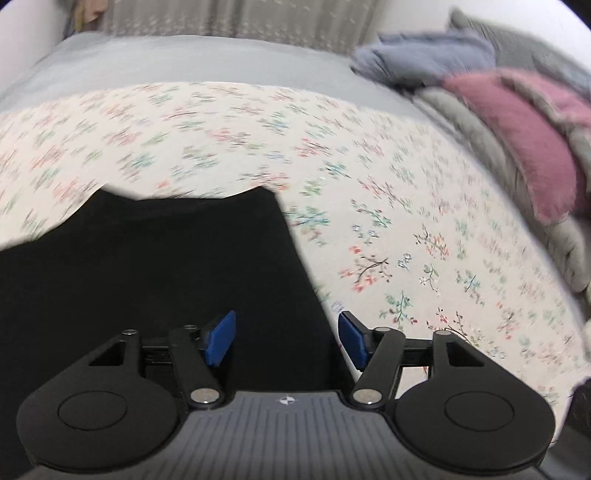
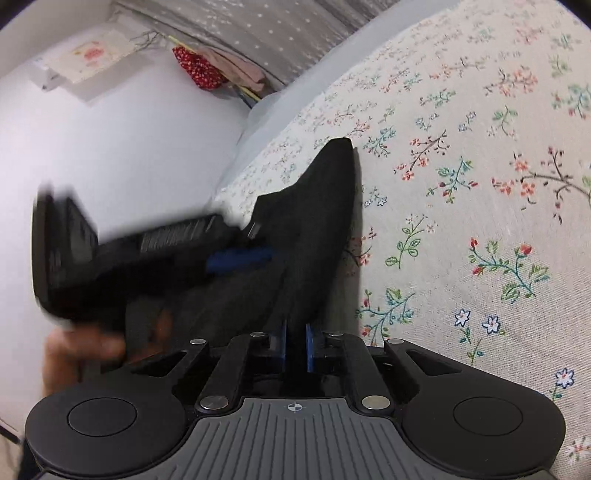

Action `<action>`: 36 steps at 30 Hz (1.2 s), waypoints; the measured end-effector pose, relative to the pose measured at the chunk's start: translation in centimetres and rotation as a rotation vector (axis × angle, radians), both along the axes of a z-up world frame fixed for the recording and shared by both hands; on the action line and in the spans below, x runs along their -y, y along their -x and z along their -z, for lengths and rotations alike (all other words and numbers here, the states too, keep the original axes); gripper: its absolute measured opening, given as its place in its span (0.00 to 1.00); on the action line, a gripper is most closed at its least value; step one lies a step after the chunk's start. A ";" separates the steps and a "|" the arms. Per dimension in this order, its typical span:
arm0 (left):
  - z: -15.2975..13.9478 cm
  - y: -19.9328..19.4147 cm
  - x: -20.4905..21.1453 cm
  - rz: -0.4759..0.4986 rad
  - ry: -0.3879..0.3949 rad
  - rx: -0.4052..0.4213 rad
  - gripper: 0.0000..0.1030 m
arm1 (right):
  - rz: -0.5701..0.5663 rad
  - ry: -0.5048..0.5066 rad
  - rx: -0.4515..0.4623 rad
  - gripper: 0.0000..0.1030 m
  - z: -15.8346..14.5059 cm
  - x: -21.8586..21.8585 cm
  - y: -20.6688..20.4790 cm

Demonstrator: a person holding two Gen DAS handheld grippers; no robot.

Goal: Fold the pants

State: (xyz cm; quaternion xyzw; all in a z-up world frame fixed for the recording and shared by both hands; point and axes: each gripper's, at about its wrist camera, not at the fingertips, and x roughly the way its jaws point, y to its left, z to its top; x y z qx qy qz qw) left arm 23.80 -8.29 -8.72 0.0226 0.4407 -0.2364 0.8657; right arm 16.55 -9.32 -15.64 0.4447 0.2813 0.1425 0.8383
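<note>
The black pants (image 1: 155,273) lie on the floral bedsheet (image 1: 369,177), filling the lower left of the left wrist view. My left gripper (image 1: 286,338) is open, its blue pads spread over the pants' right edge, holding nothing. In the right wrist view my right gripper (image 2: 295,347) is shut on a raised fold of the black pants (image 2: 317,229), lifted off the sheet. The left gripper (image 2: 236,258) shows blurred at left there, by the cloth, with the person's hand (image 2: 81,350) below it.
Grey, blue and pink pillows and blankets (image 1: 517,129) are piled at the bed's right side. A white wall (image 2: 129,147) and a grey curtain (image 2: 277,33) stand beyond the bed. Floral sheet (image 2: 480,221) spreads right of the pants.
</note>
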 end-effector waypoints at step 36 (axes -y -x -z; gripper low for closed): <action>-1.2 -4.2 5.0 -0.140 -0.196 0.071 0.11 | -0.038 0.186 0.038 0.06 0.3 0.6 -1.0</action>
